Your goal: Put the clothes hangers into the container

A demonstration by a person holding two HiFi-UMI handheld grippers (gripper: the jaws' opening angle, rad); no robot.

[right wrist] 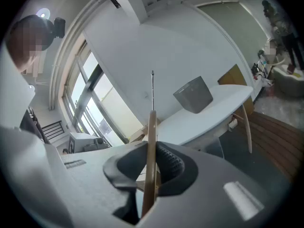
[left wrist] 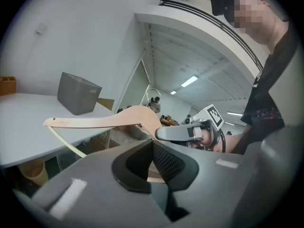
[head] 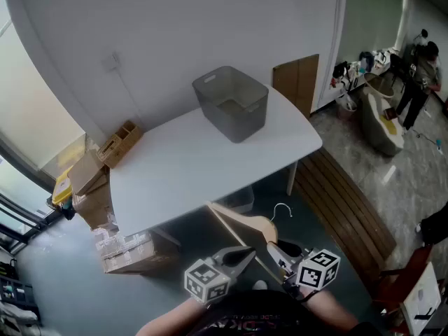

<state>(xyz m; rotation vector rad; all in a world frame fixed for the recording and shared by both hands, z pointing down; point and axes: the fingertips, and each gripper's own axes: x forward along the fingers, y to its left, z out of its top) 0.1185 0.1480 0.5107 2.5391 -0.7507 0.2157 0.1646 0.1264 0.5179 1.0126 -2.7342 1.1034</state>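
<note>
The hanger (head: 246, 222) is clenched by the left gripper (head: 243, 256) and right gripper (head: 276, 252), at 6 o'clock off the table (head: 182, 166). Its long axis is laid from 10 to 4 o'clock, with the hook turned toward 1 o'clock.

I read the right gripper (right wrist: 151, 174) with its jaws clamped on a wooden hanger (right wrist: 151, 129), seen edge-on at frame centre. Its wire hook (right wrist: 152, 89) rises straight up. Right of centre, a grey container (right wrist: 193, 95) stands on a white table (right wrist: 211, 109). Windows (right wrist: 95, 103) fill the left.
</note>
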